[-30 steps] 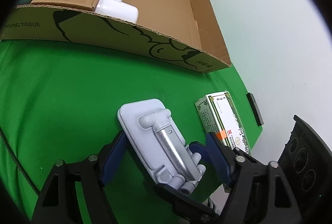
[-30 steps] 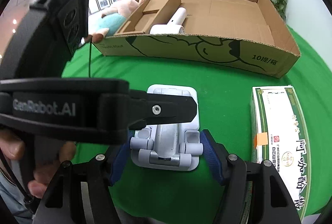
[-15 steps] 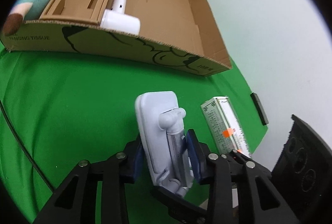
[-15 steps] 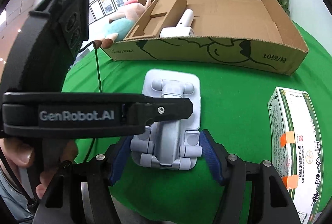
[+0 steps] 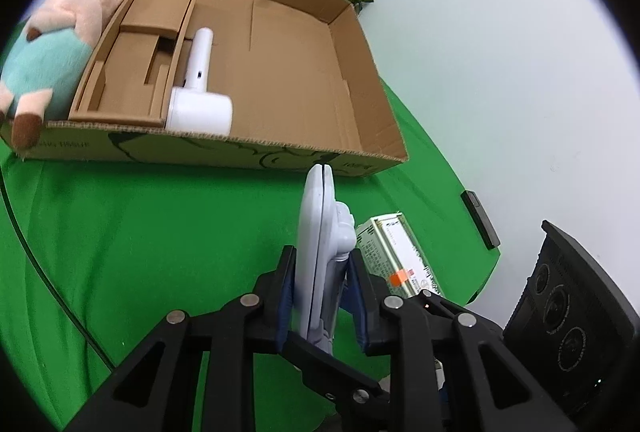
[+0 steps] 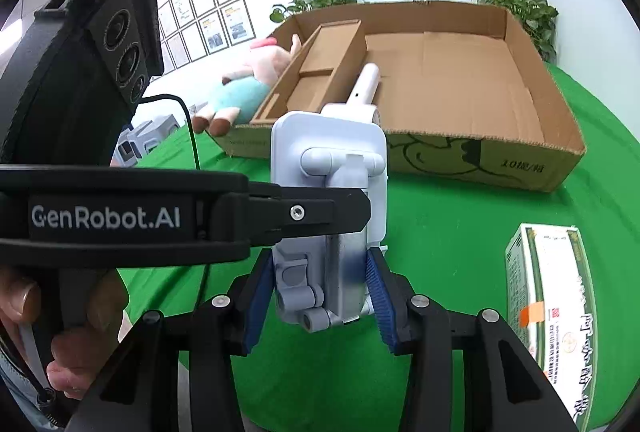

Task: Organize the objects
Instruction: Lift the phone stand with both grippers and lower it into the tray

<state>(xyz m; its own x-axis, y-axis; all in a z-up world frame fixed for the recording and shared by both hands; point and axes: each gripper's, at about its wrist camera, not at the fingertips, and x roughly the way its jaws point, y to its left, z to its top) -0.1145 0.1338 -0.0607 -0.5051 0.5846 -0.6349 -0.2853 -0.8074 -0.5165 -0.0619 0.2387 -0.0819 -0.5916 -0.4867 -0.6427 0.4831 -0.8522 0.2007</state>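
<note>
Left wrist view: the phone stand is seen edge-on and upright, pinched between the blue pads of the left gripper.
Left gripper: pressed shut on the folded stand, which is held clear above the green worktop.
Right wrist view: the stand is seen face-on, its lower hinged end lying between the pads of the right gripper.
Right gripper: the pads are spread to about the stand's width; whether they touch it cannot be told.
Change since earlier: one second ago the stand lay flat on the worktop with the left pads apart; half a second ago it was gripped and tilted; now it is raised upright.
Cardboard box: beyond the stand, with a white handheld device inside beside a cardboard insert.
Shown by left view only: a black bar at the worktop's far edge.
Shown by right view only: the hand holding the left gripper, and framed pictures on the wall.
Both views: a plush pig against the box's left wall and a green-and-white carton lying on the worktop.
</note>
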